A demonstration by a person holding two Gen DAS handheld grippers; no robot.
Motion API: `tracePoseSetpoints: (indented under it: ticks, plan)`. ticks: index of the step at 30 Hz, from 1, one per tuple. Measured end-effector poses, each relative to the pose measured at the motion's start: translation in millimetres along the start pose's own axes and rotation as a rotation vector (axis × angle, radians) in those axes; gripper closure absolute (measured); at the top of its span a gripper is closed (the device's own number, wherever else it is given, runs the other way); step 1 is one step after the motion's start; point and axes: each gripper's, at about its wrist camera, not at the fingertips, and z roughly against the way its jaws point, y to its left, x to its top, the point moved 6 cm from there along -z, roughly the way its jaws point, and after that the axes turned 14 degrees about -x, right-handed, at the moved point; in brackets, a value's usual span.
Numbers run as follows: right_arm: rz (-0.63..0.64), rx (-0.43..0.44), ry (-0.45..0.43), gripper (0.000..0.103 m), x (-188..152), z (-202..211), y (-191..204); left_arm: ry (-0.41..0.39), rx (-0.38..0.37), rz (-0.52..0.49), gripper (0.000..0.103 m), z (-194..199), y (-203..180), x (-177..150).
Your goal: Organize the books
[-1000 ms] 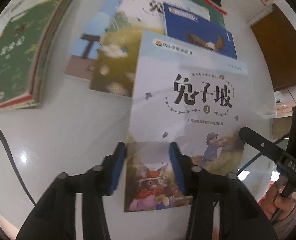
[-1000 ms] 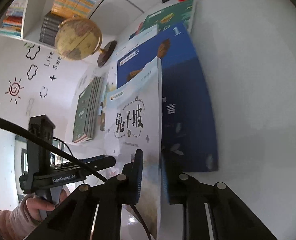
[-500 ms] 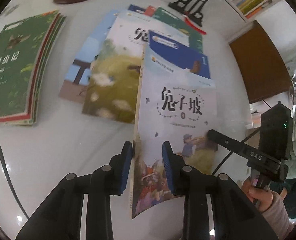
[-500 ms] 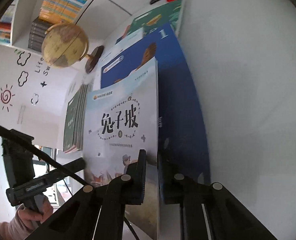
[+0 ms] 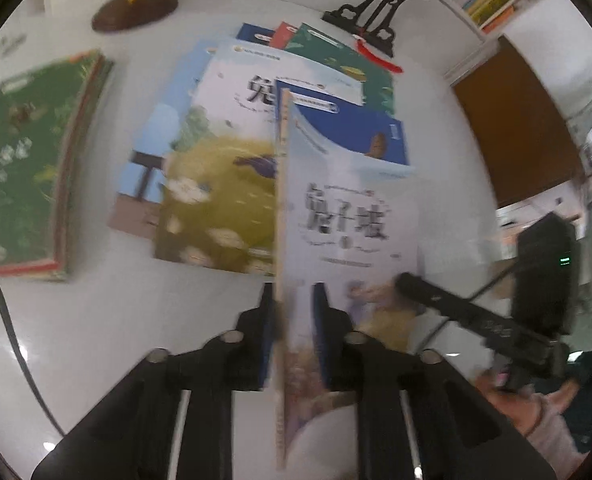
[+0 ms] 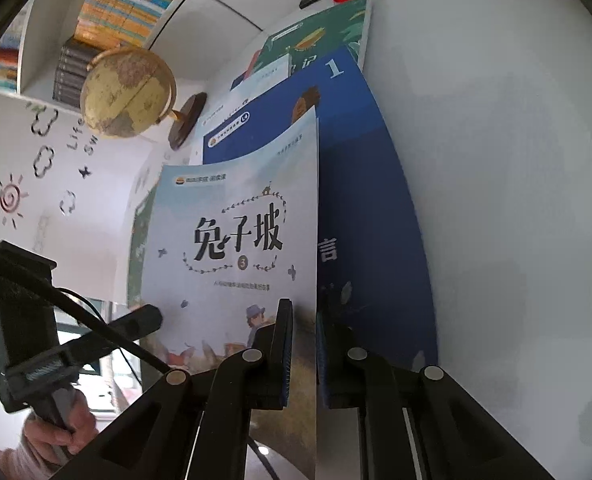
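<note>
Your left gripper (image 5: pixel 293 332) is clamped on the spine edge of the pale blue book (image 5: pixel 348 216) — a second ago those jaws stood apart either side of the cover, and they have just finished closing, so the pads now press the book from both faces. Your right gripper (image 6: pixel 304 344) pinches the opposite long edge of the same book (image 6: pixel 235 240), jaws shut on it as they were half a second ago.

The book itself has changed most. A second ago it lay flat on top of the spread; now it is tilted up off the pile, spine toward the left camera and cover facing right, held between your two grippers. The left view is blurred, so the lift looks to be under way.

Beneath and behind it, the dark blue book (image 6: pixel 376 208) is uncovered, with the yellow-and-blue picture book (image 5: pixel 215 200) just beside it and a green book (image 5: pixel 336 68) further back near the black stand (image 5: pixel 372 12). The green stack (image 5: pixel 27 168) sits well apart on the left side of the white table (image 5: pixel 95 340); the globe (image 6: pixel 127 92) stands beyond.

Meaning for the job — one book is now free of the heap and ready to carry. The green stack is the only tidy pile, likely where it goes.
</note>
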Motion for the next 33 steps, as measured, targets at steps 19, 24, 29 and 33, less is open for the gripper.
tracePoseSetpoints:
  ticks: [19, 24, 29, 33]
  plan:
    - [0.112, 0.052, -0.156, 0.092, 31, 60, 67, -0.107, -0.059, -0.042, 0.093, 53, -2, 29]
    - [0.146, 0.060, -0.185, 0.092, 36, 72, 92, -0.149, -0.081, -0.029, 0.093, 74, 4, 39]
    - [0.178, 0.065, -0.203, 0.092, 42, 77, 119, -0.188, -0.091, -0.037, 0.093, 95, 16, 48]
    - [0.198, 0.068, -0.216, 0.092, 45, 77, 140, -0.223, -0.111, -0.011, 0.093, 114, 37, 53]
